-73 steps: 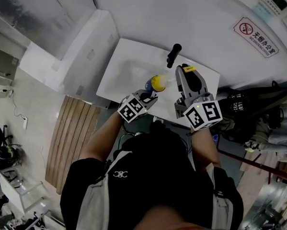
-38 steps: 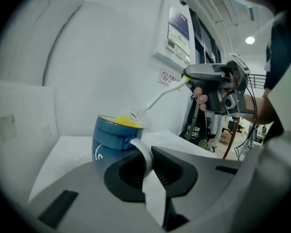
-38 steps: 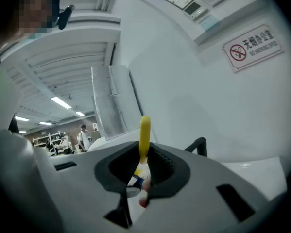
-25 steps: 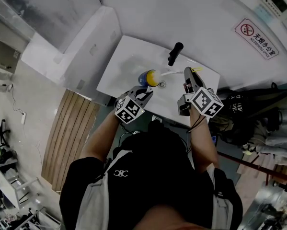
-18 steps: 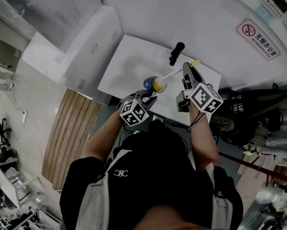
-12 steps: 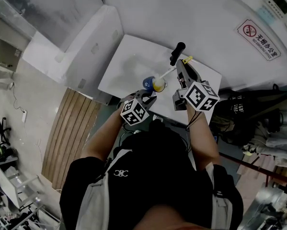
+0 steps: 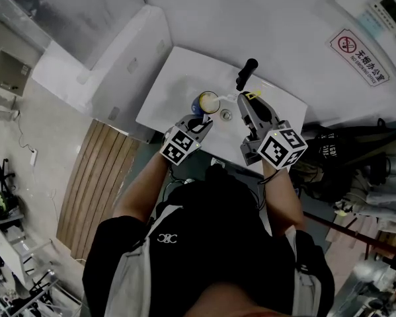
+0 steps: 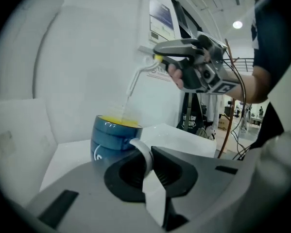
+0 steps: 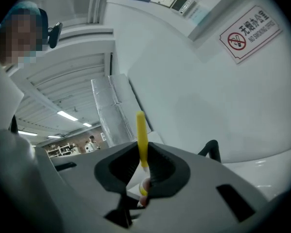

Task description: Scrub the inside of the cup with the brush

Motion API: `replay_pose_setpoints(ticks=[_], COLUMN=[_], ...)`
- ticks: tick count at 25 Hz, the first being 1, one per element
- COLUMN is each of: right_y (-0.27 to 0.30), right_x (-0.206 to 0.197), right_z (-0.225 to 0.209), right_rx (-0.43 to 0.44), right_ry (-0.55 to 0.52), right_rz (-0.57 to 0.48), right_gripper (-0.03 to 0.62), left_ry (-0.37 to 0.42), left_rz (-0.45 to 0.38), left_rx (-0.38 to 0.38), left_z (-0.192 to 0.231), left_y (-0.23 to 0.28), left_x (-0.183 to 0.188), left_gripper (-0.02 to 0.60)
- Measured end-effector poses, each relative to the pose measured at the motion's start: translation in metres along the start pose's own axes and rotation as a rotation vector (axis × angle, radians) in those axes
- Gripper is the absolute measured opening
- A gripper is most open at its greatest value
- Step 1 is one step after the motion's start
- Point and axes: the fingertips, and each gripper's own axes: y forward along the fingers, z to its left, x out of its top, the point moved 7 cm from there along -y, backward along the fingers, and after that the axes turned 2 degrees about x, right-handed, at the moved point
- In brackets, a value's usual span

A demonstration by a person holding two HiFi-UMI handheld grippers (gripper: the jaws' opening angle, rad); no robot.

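Seen from the head camera, the person's forearms reach forward over a white basin. The left gripper has its jaws drawn narrow onto the white handle of the cup, which is blue outside and yellow inside. The handle loop sits pinched between the two dark pads, and the cup body stands just beyond the jaw tips. The cup is carried over the basin, near the drain. Whether it touches the basin surface cannot be told.

The right gripper is clamped on the yellow handle of the brush, which stands up between its pads. In the left gripper view the brush's thin pale stem runs down from the right gripper to the cup's mouth. The brush head itself is too faint to make out.

Beyond the cup rises a black faucet, and on the white wall behind it hangs a no-smoking sign.
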Motion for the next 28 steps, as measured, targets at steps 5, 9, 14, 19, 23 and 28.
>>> replay_pose_setpoints(ticks=[5,9,14,19,23,28], right_y=[-0.02,-0.027,-0.035,-0.026,-0.008,0.014], right_x=[-0.01,-0.013,-0.009,0.008,0.024,0.035], right_z=[0.006,-0.005,-0.025,-0.043,-0.044,-0.014], right_rx=[-0.001,-0.06,-0.166,-0.234,-0.225,-0.05], right_ry=[0.006,0.003,-0.03,-0.03,-0.037,-0.082], right_rz=[0.035,0.047,0.033,-0.023,-0.073,-0.096], right_gripper=[0.055,0.054,0.055,0.057,0.055,0.055], left_ry=[-0.083,-0.075,0.009,0.176,0.337,0.373], left_rz=[-0.071,-0.085,-0.074,-0.017,0.039,0.074], left_rx=[0.059,0.06,0.044,0.018,-0.039,-0.103], left_z=[0.016,0.02,0.009,-0.008,-0.031,-0.05], left_y=[-0.006,-0.006,-0.009,-0.011,-0.006,0.001], left_x=[0.014,0.017,0.02,0.02,0.014,0.007], left_gripper=[0.043,0.043,0.043,0.043,0.043,0.043])
